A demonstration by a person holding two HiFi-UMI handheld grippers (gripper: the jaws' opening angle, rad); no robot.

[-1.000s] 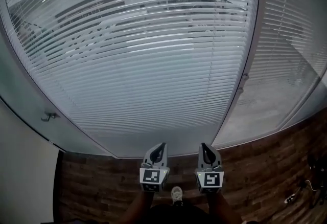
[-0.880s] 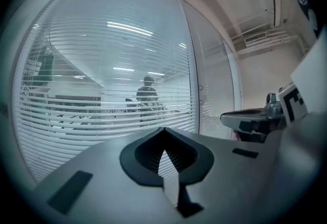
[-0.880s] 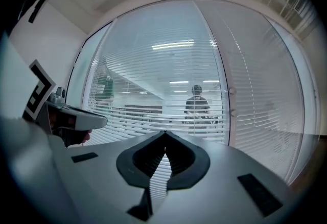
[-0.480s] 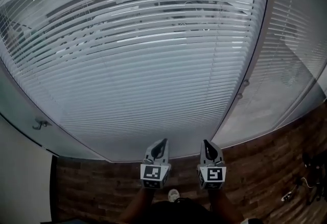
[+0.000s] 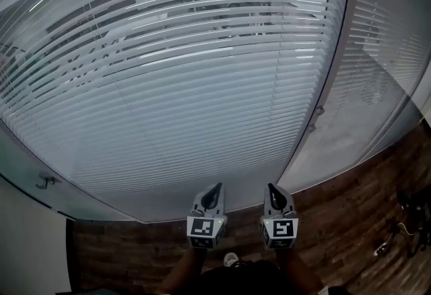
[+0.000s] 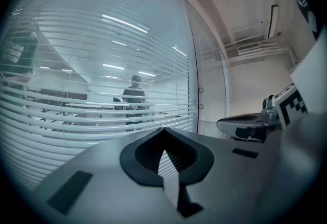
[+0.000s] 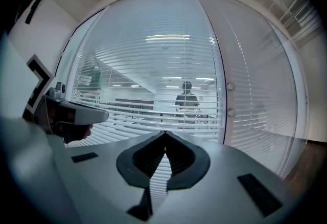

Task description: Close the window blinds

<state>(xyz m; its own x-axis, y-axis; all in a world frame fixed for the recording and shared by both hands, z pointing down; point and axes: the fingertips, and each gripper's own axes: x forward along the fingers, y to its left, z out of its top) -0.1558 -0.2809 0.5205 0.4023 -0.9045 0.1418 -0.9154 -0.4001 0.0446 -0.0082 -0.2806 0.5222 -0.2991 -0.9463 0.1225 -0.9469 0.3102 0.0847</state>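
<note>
Glass wall (image 5: 135, 199), two blinds (image 5: 188, 105) (image 5: 384, 38); left tool (image 5: 216, 187), right tool (image 5: 270, 187) closed.

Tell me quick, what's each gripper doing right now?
Left gripper: closed, holding nothing.
Right gripper: closed, holding nothing.

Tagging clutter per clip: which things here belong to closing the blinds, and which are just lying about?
Job in hand:
- window blinds, slats open enough to see through
- left tongs and right tongs, both shut and empty
- frame knobs, possibly the blind control

Just around:
- door handle
- cables on the wood floor
- person behind the glass
</note>
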